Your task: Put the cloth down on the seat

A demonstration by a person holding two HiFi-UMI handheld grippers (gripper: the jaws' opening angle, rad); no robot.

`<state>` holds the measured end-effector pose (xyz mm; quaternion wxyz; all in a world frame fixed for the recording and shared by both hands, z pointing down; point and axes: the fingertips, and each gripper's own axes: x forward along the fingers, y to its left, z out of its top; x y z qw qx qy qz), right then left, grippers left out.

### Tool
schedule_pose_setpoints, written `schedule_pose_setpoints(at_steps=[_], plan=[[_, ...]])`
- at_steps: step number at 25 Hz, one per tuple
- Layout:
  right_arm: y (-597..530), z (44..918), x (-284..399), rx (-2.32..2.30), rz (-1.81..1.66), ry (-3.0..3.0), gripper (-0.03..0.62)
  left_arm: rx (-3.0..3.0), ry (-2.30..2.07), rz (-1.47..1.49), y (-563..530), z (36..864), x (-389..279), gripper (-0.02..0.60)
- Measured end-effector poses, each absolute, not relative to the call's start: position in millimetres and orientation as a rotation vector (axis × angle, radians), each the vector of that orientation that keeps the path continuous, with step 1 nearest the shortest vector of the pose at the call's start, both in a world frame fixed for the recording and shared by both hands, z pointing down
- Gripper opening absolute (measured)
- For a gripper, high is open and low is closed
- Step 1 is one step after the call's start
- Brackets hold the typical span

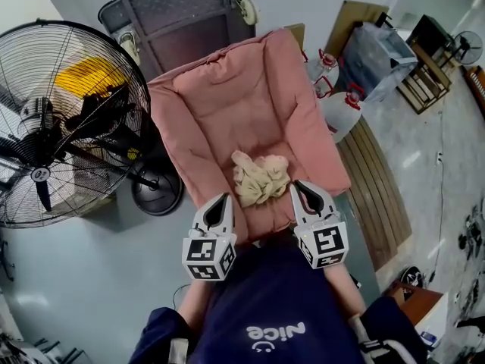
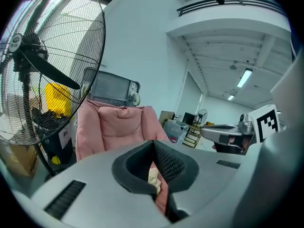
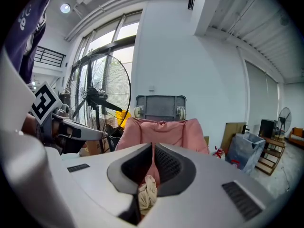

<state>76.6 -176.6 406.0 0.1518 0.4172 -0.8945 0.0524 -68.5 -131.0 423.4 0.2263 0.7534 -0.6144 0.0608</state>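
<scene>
A crumpled beige cloth (image 1: 259, 177) lies loose on the seat of a pink cushioned chair (image 1: 227, 105), near its front edge. My left gripper (image 1: 220, 202) hovers at the seat's front left, shut and empty, just left of the cloth. At the front right my right gripper (image 1: 301, 188) is also shut with nothing in it, close beside the cloth. In the left gripper view the closed jaws (image 2: 153, 144) show a bit of cloth (image 2: 153, 177) beyond them. The right gripper view has the cloth (image 3: 147, 191) below its closed jaws (image 3: 153, 146), with the chair (image 3: 161, 132) behind.
A big black floor fan (image 1: 53, 120) stands left of the chair. A grey wheeled cart (image 1: 182, 14) leans behind it. Water jugs (image 1: 341, 108), a plastic-wrapped bin (image 1: 375, 55) and wooden planks (image 1: 375, 188) are on the right.
</scene>
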Motion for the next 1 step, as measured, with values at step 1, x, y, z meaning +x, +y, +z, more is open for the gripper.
schedule_pose_setpoints(at_steps=[1], plan=[[-176.5, 406.1, 77.2, 1.198, 0.149, -2.567, 0.055, 2.079, -1.694, 0.17, -131.1, 423.7, -68.0, 0.02]])
